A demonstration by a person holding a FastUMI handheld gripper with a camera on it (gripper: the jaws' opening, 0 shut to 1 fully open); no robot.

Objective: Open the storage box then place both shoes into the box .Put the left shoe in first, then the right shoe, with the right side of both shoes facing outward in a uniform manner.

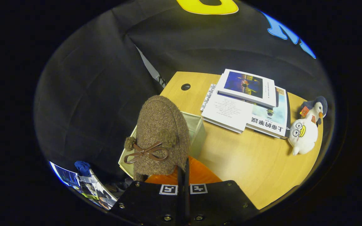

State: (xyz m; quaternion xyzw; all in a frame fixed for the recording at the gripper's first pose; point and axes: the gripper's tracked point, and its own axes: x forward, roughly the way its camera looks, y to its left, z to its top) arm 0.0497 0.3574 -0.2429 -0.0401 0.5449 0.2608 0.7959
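Right now my gripper (183,175) has its jaws drawn close together, pinched on the orange heel lining of a brown woolly loafer-style shoe (160,135) with a thin brown bow and two pompoms on its top. I see the shoe hanging just ahead of the fingers, toe pointing away from me, held above a translucent pale plastic storage box (200,128) whose far corner shows past the shoe's right side. The box sits at the near left part of a light wooden counter (250,160).

Beyond the box, well apart from it, I see a loose stack of books (247,103): a white-covered one with a blue and purple picture lies on top, over a white one with small print and a pale one with large Chinese characters that I cannot make out reliably upside down. Just right of the books lies a white plush penguin toy (305,130) with a dark blue hood and an orange tag. A round cable hole (185,87) marks the counter's far left corner.
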